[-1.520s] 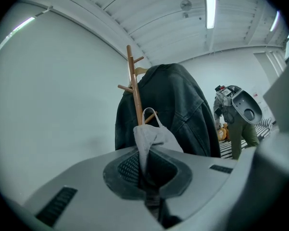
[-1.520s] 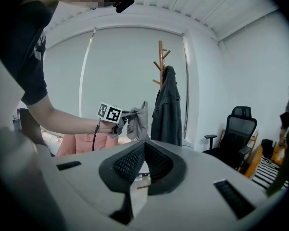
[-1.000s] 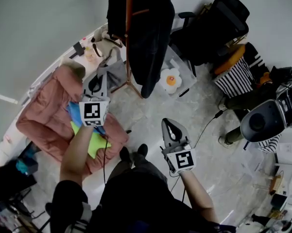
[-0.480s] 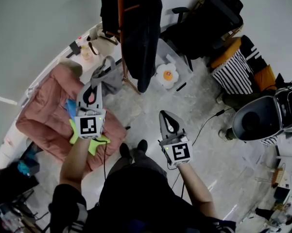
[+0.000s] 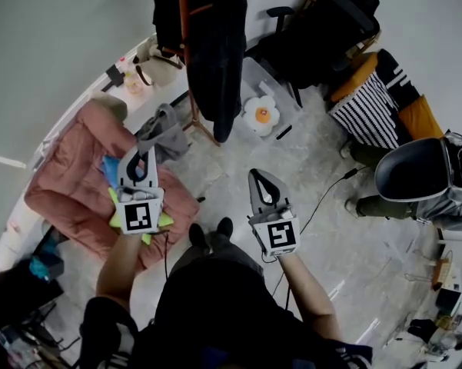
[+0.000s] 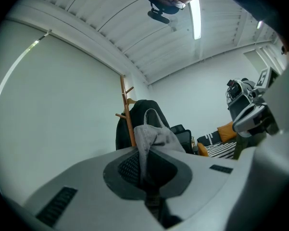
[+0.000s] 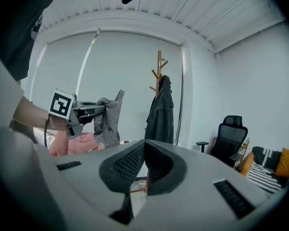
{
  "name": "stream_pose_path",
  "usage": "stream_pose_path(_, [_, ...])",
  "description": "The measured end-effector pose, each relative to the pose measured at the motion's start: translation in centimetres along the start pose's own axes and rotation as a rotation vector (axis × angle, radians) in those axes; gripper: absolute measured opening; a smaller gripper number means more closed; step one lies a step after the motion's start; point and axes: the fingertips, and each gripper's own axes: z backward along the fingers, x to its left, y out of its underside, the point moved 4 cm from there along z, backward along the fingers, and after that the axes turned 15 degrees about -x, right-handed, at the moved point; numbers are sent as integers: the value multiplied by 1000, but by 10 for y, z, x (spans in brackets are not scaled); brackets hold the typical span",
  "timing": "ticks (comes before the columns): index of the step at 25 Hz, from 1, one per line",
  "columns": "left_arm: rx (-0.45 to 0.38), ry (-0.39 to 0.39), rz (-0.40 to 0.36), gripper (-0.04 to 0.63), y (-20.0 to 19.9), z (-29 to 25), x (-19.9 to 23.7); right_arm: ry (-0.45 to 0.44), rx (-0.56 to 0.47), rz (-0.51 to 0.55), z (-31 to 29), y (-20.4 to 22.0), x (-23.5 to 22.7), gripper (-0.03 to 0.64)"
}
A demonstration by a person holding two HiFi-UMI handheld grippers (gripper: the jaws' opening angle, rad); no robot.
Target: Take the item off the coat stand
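Left hand-held gripper (image 5: 141, 156) is clamped shut on a fold of the grey cloth item (image 5: 163, 129). It dangles off the tips left of centre in the head view, apart from the wooden coat stand (image 5: 186, 60) up top. Right hand-held gripper (image 5: 257, 177) is pressed together on nothing. The cloth looks light, floppy and unbreakable. My guess is a thin single layer could slip, so a bunched fold or the loop is the better hold.

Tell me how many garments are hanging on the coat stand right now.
1: the dark jacket hangs on the coat stand. The gray garment is off it, clamped in the left gripper. Others could hide behind the jacket.
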Motion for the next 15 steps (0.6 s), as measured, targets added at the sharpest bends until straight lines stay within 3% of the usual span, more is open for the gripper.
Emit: stream_pose_path(15, [32, 12, 1, 26, 11, 49, -19, 31, 7, 31, 14, 8, 0, 20])
